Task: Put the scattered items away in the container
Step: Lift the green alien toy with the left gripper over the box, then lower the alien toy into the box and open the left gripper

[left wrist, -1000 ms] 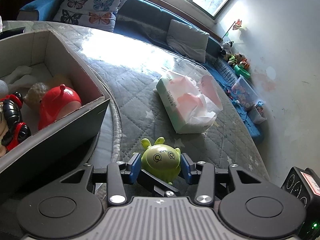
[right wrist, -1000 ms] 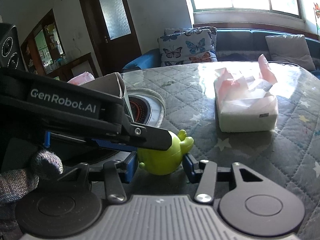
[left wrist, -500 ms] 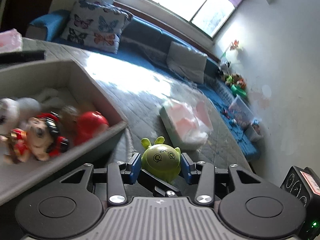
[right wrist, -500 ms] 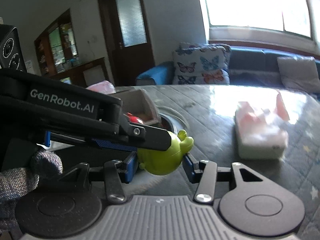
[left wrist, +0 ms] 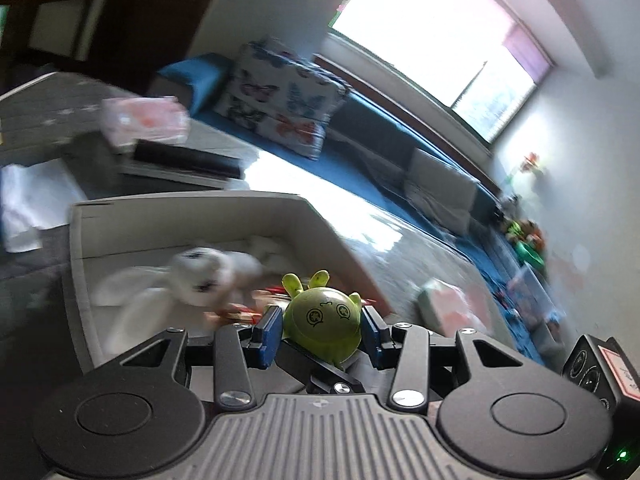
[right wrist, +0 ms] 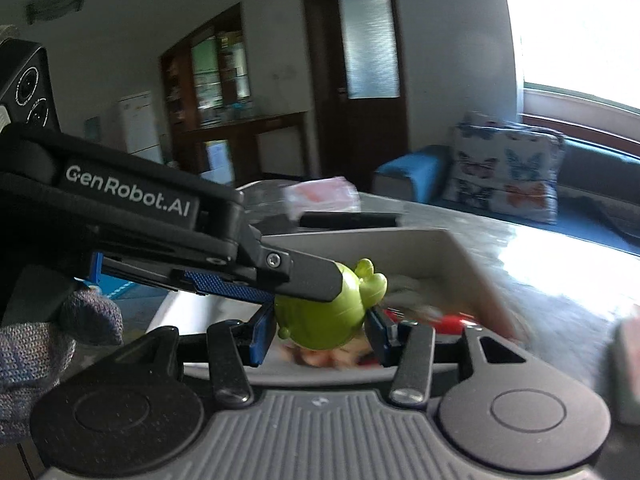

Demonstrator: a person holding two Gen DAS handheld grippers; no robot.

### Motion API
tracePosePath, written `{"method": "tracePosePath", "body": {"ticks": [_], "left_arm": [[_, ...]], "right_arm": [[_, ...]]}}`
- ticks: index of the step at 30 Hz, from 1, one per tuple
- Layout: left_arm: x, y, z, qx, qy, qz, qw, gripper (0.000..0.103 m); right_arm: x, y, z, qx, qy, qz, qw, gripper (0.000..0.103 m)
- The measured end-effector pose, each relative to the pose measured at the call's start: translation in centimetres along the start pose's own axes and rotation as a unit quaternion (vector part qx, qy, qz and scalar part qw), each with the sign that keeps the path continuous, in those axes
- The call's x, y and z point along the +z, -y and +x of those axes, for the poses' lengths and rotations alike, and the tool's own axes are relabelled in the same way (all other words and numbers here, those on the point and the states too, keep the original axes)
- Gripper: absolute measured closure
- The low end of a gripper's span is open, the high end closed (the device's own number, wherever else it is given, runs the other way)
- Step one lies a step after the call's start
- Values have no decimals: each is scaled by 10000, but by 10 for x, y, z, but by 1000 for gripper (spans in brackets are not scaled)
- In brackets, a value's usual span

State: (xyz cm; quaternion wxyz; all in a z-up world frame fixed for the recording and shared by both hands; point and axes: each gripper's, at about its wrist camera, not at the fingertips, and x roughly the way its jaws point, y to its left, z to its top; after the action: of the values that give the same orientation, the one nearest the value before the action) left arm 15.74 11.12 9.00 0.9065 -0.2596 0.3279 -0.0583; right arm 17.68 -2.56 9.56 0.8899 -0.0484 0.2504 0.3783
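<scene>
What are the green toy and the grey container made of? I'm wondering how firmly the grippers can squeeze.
Green toy: looks like smooth, slightly glossy moulded plastic or vinyl, with printed eyes; hardness unclear. Grey container: matte, thin flat walls with crisp folded corners, probably cardboard or stiff felt board.

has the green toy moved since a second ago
Yes. The green toy, clamped by both the left gripper and right gripper, was beside the tissue pack a second ago; now it hangs over the open box.
</scene>
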Motion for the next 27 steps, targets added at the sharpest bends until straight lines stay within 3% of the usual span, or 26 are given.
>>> {"method": "tracePosePath", "body": {"ticks": [8, 15, 27], "left_arm": [[4, -47, -4, 435, -98, -406, 9982, 57], [7, -60, 7, 636, -239, -564, 9961, 57], [6, -63, 20, 697, -457, -597, 9947, 58]], "right_arm": [[2, -24, 48, 651, -399, -125, 9970, 54], [0, -20, 70, 1104, -794, -104, 9907, 54], [2, -8, 87, 1364, -1217, -346, 9826, 54]]}}
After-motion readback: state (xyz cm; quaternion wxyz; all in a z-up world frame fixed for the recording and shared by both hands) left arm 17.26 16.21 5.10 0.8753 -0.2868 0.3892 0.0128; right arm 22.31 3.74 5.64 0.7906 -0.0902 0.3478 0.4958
